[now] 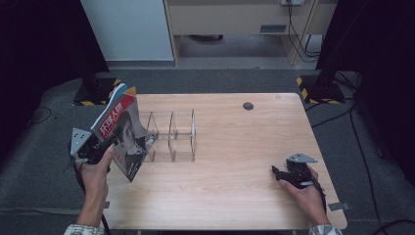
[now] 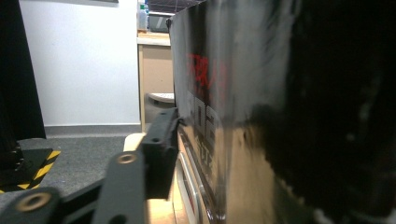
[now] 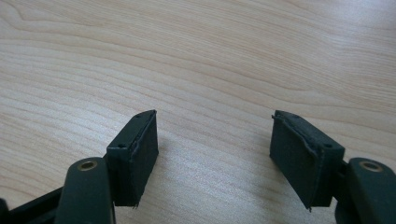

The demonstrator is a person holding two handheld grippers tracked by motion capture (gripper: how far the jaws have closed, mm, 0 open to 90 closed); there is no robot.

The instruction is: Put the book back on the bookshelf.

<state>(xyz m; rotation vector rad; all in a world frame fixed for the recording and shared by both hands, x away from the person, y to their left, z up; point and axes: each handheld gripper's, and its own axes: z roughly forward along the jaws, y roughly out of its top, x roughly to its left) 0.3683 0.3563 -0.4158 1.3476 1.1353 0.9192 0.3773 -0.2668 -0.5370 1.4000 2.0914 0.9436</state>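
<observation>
A magazine [image 1: 120,132] with a red and black cover stands tilted at the left end of a clear acrylic rack [image 1: 181,131]. My left gripper [image 1: 111,146] is at its lower edge, held from the left side of the table. In the left gripper view the glossy cover [image 2: 243,93] lies between the jaws; one black finger [image 2: 159,144] stands a little off it with a sliver of wood showing between, and the other jaw is hidden behind the cover. My right gripper [image 1: 275,170] rests low over the wooden table [image 1: 235,196] at the front right, open [image 3: 215,140] with bare wood between its pads.
The rack has several upright clear dividers. A round dark cable hole [image 1: 248,105] sits near the table's far edge. Beyond the table are grey floor, a white panel [image 1: 129,29], a wooden cabinet and black stands with striped bases [image 1: 318,90].
</observation>
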